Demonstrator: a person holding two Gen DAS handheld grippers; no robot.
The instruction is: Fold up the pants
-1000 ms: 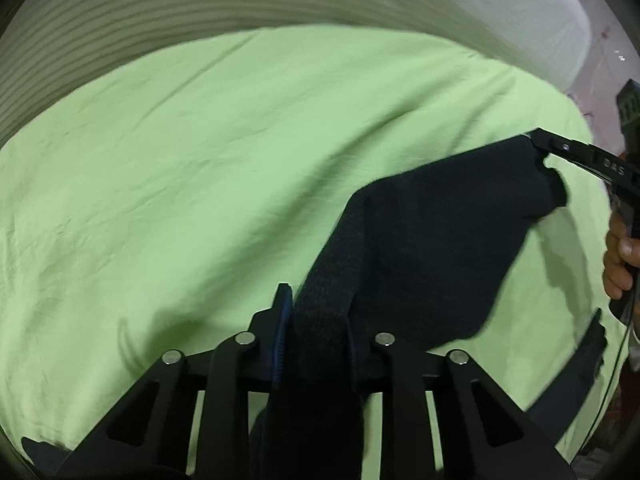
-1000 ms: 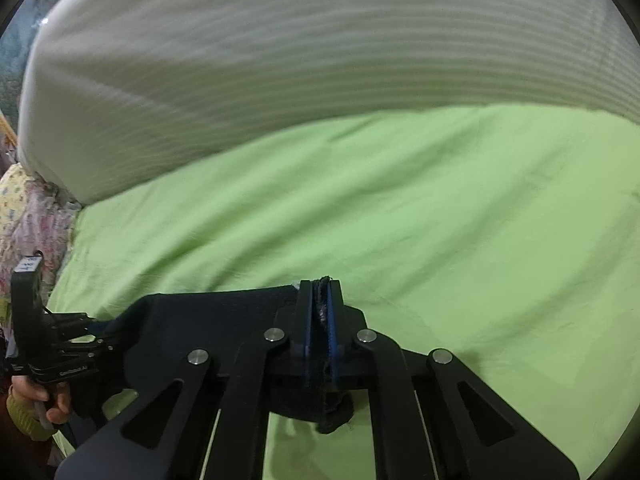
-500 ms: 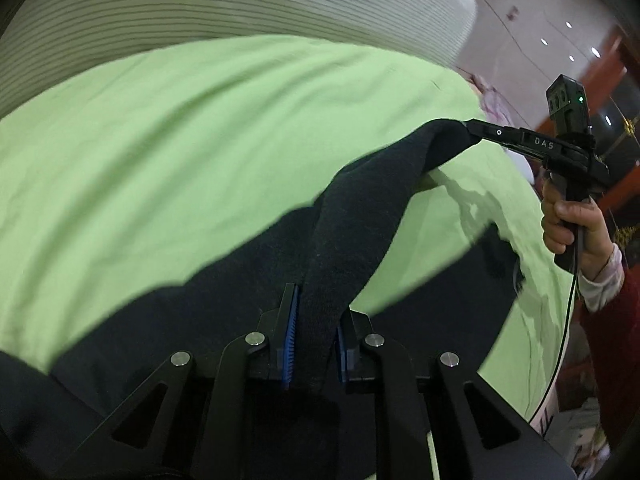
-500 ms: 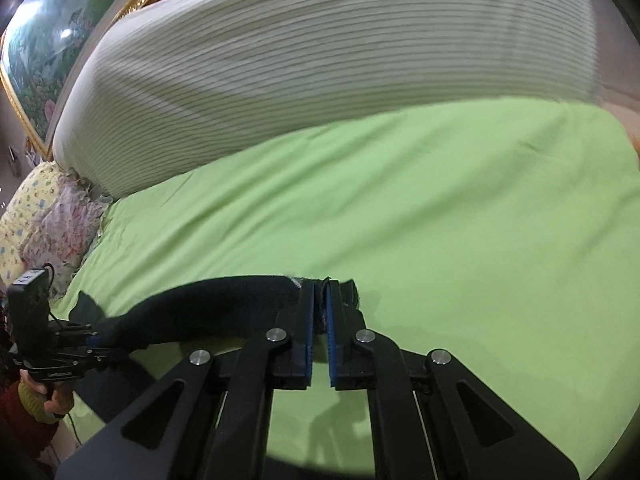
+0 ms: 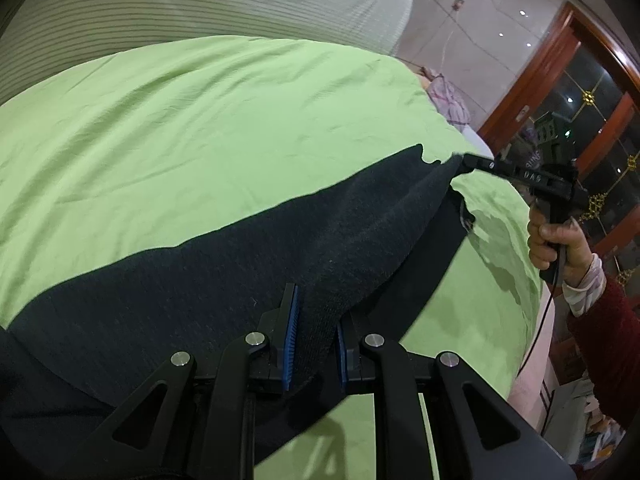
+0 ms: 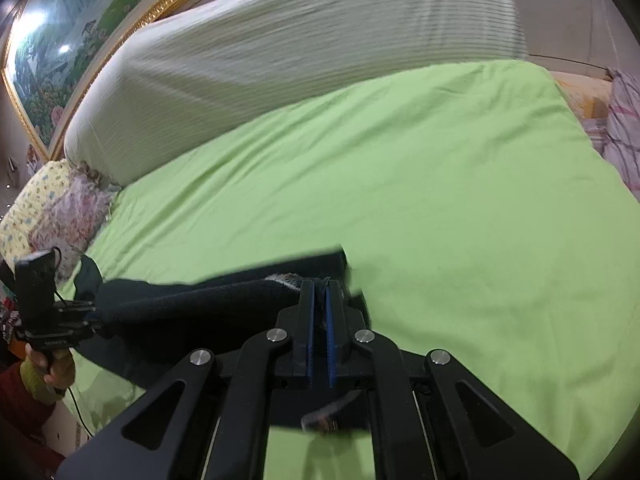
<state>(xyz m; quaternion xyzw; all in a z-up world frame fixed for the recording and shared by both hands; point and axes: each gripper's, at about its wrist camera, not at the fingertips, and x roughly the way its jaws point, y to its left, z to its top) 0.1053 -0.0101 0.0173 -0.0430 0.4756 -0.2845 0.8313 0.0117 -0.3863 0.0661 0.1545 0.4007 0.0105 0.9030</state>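
Dark navy pants (image 5: 240,280) hang stretched above a green bed sheet (image 5: 200,128), held at two ends. My left gripper (image 5: 314,320) is shut on a thick fold of the pants' edge. My right gripper (image 6: 319,292) is shut on the other end of the same edge; it also shows in the left wrist view (image 5: 466,160) at the cloth's far corner. The pants (image 6: 192,304) run leftward from my right gripper to the left gripper (image 6: 94,314). The rest of the pants hangs below, hidden by the gripper frames.
A large striped white bolster (image 6: 280,64) lies along the bed's far side. Floral pillows (image 6: 52,208) sit at the left end. A gold-framed painting (image 6: 80,40) hangs behind. A pink checked cloth (image 6: 624,120) lies at the bed's right end, and a wooden glass door (image 5: 580,100) stands beyond it.
Both grippers have lifted and pulled apart. The pants went from slack and bunched to spread taut between them, raised off the sheet.
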